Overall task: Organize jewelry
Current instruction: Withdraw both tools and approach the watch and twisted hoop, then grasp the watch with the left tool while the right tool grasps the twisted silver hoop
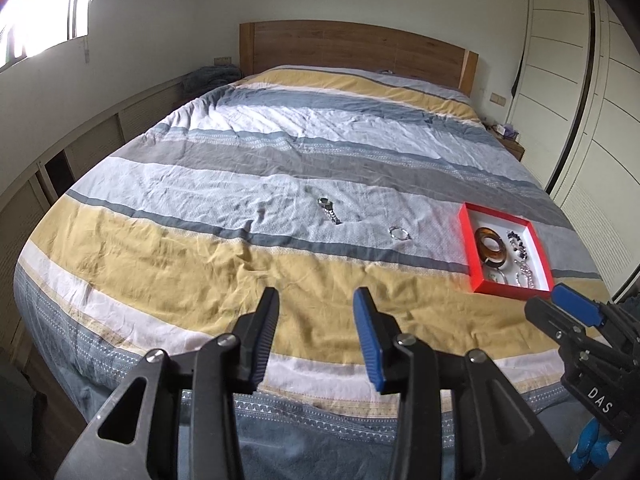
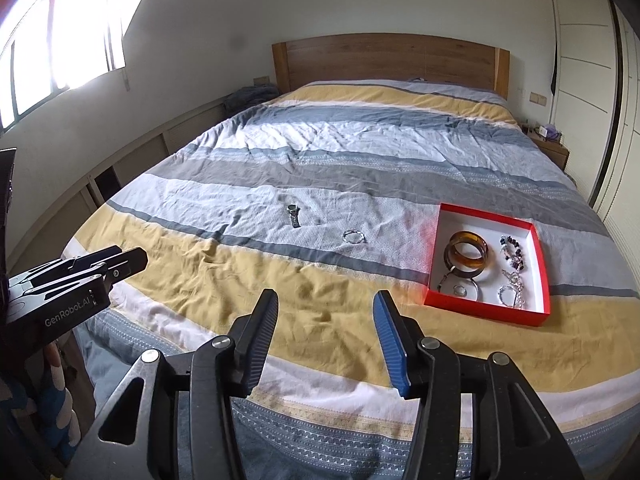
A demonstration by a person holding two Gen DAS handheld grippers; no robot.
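Note:
A red tray (image 1: pixel 465 240) (image 2: pixel 434 264) with a white inside lies on the striped bed, right of centre. It holds amber bangles (image 1: pixel 491 247) (image 2: pixel 468 257), a dark bead bracelet (image 2: pixel 513 253) and silver pieces. A silver watch (image 1: pixel 330 211) (image 2: pixel 294 214) and a silver bracelet (image 1: pixel 400 233) (image 2: pixel 354 237) lie loose on the white stripe, left of the tray. My left gripper (image 1: pixel 316 300) is open and empty above the bed's near edge. My right gripper (image 2: pixel 325 304) is open and empty, near the tray's front left corner.
The bed (image 2: pixel 320 152) fills the room, with a wooden headboard (image 2: pixel 388 60) at the far end. A low cabinet ledge (image 1: pixel 80 144) runs along the left wall. A wardrobe (image 2: pixel 592 80) and a nightstand (image 2: pixel 550 148) stand on the right.

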